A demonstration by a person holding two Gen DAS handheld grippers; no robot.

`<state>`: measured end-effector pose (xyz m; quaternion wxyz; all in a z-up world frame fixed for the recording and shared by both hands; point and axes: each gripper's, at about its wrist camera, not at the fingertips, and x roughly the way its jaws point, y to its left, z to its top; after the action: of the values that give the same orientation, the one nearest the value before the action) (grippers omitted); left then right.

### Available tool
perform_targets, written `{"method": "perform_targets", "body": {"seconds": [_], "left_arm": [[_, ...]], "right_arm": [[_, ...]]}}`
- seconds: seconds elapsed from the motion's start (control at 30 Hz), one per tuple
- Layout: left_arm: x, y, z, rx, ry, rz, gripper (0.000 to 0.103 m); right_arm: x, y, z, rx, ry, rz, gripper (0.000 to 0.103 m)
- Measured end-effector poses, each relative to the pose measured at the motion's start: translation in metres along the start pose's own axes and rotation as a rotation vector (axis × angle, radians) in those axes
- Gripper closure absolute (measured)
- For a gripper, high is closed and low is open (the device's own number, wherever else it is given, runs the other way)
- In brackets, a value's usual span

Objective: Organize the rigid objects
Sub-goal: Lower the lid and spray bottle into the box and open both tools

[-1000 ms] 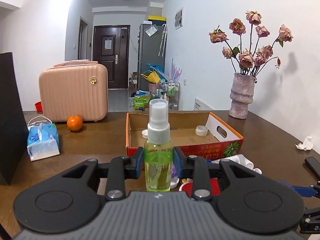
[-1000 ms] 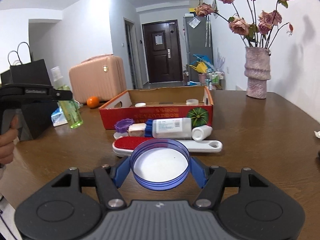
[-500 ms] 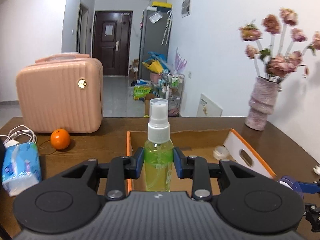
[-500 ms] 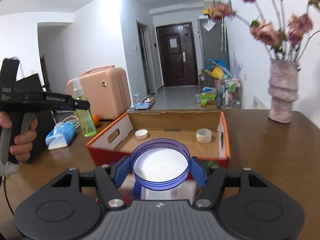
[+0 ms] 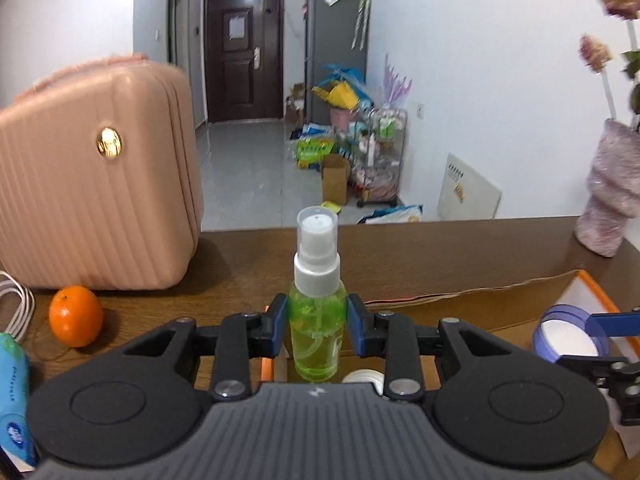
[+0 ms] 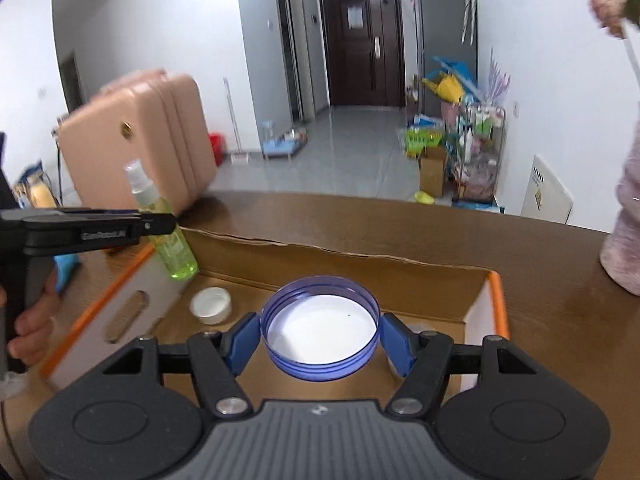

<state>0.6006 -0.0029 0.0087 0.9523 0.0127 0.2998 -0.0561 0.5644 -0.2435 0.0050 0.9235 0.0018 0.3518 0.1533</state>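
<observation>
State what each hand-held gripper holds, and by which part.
Left hand-held gripper: green spray bottle, by its body. Right hand-held gripper: blue lid, across its rim.

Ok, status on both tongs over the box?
Left tongs shut on spray bottle. Right tongs shut on blue lid, above box. Nothing blocking.

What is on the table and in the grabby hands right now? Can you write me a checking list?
Surface: brown wooden table.
Job's things: green spray bottle held upright; blue lid, open side up, over the cardboard box; small white cap lying inside the box.
Clutter: orange, pink suitcase, blue tissue pack, pink vase.
Grippers: left gripper fingers closed on the bottle; right gripper fingers closed on the lid.
Cables: white cable at the left edge.
Surroundings: dark door, grey fridge, floor clutter beyond the table.
</observation>
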Motion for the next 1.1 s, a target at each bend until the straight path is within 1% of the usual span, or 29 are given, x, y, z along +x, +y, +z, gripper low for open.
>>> {"method": "perform_targets", "body": {"seconds": [0.17, 0.23, 0.3, 0.37, 0.4, 0.5, 0.53, 0.63, 0.7, 0.8, 0.9, 0.97, 1.1], "left_arm": [[0.021, -0.001, -0.002, 0.024, 0.081, 0.001, 0.072], [0.024, -0.001, -0.002, 0.022, 0.097, 0.000, 0.071], [0.024, 0.000, -0.002, 0.025, 0.081, -0.002, 0.071], [0.025, -0.002, -0.002, 0.056, 0.073, 0.009, 0.067], [0.026, -0.004, -0.002, 0.065, 0.074, 0.017, 0.066], [0.024, -0.002, 0.001, 0.053, 0.082, -0.013, 0.055], [0.022, -0.004, 0.001, 0.058, 0.079, -0.017, 0.050], [0.009, -0.009, 0.004, 0.079, 0.050, -0.014, 0.023], [-0.002, -0.011, 0.005, 0.082, 0.047, -0.018, 0.022], [-0.019, -0.009, 0.007, 0.070, 0.050, 0.000, 0.018], [-0.041, -0.006, 0.008, 0.058, 0.043, 0.018, 0.018], [-0.062, -0.001, 0.009, 0.049, 0.030, 0.025, 0.017], [-0.115, 0.009, 0.007, 0.032, -0.013, 0.025, 0.015]], "right_arm": [[0.050, -0.003, 0.012, 0.007, 0.088, -0.020, 0.038], [0.064, -0.004, 0.014, 0.012, 0.130, -0.012, 0.037], [0.072, -0.003, 0.012, 0.012, 0.153, -0.008, 0.037], [0.074, -0.002, 0.008, 0.014, 0.159, -0.013, 0.033], [0.076, -0.002, 0.008, 0.017, 0.165, -0.012, 0.029], [0.074, -0.002, 0.010, 0.026, 0.157, -0.010, 0.029], [0.073, -0.003, 0.012, 0.025, 0.152, -0.010, 0.029], [0.057, -0.001, 0.015, 0.015, 0.131, -0.011, 0.028], [0.042, 0.000, 0.018, 0.011, 0.111, -0.013, 0.027], [0.015, 0.004, 0.020, 0.007, 0.079, -0.006, 0.024], [-0.014, 0.010, 0.020, -0.006, 0.054, -0.014, 0.024], [-0.037, 0.011, 0.020, -0.016, 0.035, -0.019, 0.023], [-0.085, 0.016, 0.017, -0.019, -0.007, -0.026, 0.022]]}}
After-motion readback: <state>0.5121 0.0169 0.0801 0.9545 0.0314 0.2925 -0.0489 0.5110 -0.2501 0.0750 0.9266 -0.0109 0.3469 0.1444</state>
